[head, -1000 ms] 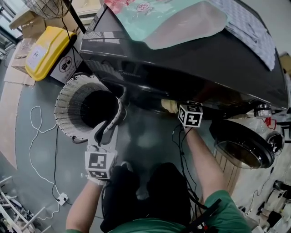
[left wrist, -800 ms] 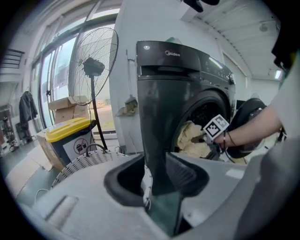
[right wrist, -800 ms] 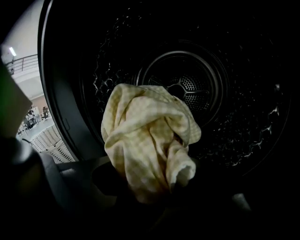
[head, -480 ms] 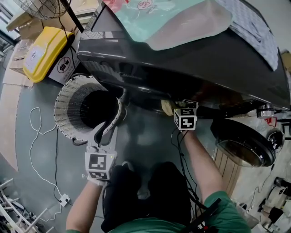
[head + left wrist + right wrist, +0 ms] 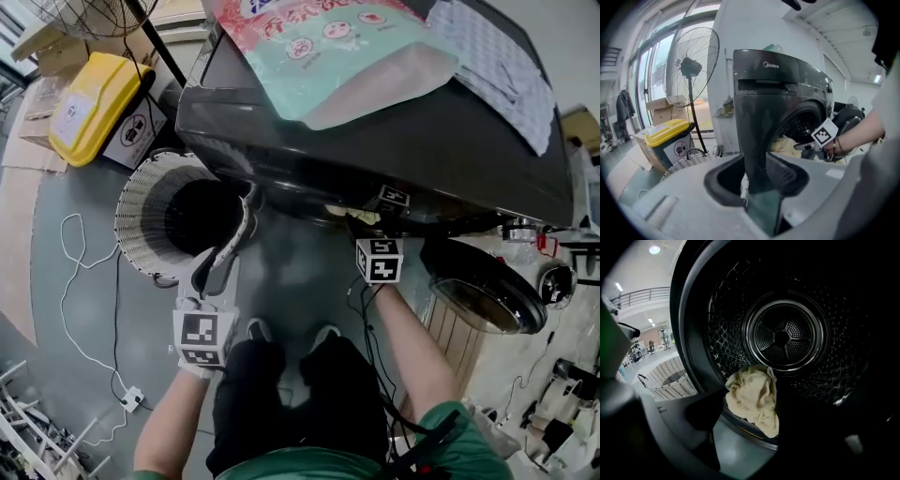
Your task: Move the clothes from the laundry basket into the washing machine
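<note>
Head view: your left gripper (image 5: 217,272) hovers before the washing machine (image 5: 375,141), beside the laundry basket (image 5: 150,211). Left gripper view: its jaws stand apart, empty. Right gripper view: your right gripper (image 5: 754,427) has just been opening its jaws, and the cream cloth (image 5: 752,397) lies ungripped on the machine's drum lip.

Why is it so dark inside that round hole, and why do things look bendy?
Right gripper view: little light reaches into the drum, so only the pale cloth at its rim shows bright. Left gripper view: the wide lens bows the washing machine and the fan and blackens the corners. Head view: the machine's glossy top shows a faint sheen.
</note>
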Motion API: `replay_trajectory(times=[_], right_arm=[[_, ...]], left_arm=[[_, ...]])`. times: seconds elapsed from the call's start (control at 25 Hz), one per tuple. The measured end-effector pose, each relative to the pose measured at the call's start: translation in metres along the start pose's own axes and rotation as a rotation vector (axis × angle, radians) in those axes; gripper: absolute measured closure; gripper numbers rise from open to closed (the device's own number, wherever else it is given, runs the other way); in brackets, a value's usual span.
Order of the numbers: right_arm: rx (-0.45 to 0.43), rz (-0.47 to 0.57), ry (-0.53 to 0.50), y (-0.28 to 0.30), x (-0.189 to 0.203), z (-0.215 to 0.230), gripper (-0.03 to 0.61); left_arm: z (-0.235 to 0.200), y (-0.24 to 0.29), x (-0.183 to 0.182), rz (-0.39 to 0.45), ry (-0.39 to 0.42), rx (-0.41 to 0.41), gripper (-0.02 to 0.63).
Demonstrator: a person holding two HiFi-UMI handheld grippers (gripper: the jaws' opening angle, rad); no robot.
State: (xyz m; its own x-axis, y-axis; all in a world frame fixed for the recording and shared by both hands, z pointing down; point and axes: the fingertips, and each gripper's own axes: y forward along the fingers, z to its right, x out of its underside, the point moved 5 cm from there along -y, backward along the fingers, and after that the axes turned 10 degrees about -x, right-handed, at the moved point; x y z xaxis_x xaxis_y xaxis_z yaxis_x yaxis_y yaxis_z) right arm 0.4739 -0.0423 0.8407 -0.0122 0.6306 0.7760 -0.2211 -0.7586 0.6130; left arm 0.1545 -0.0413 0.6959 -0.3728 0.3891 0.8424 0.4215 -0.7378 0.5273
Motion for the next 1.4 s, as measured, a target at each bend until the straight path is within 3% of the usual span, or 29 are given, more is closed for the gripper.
replay_trajectory(times=[0.52, 0.76, 1.04, 1.4], right_arm=[[-0.095, 0.01, -0.008, -0.101, -0.054, -0.057, 0.248], [-0.176, 0.035, 0.009, -0.171, -0.087, -0.092, 0.365], [-0.205, 0.124, -0.032, -0.247, -0.16, -0.12, 0.485], [-0.247, 0.23, -0.117, -0.336, -0.249, -0.167, 0.506]], left_arm=[[0.013, -0.069, -0.073, -0.018, -0.007, 0.023, 0.472], [0.016, -0.108, -0.113, -0.01, -0.019, 0.017, 0.472], [0.018, -0.143, -0.166, 0.025, -0.013, 0.011, 0.492], [0.015, -0.203, -0.245, 0.118, -0.023, -0.001, 0.494]])
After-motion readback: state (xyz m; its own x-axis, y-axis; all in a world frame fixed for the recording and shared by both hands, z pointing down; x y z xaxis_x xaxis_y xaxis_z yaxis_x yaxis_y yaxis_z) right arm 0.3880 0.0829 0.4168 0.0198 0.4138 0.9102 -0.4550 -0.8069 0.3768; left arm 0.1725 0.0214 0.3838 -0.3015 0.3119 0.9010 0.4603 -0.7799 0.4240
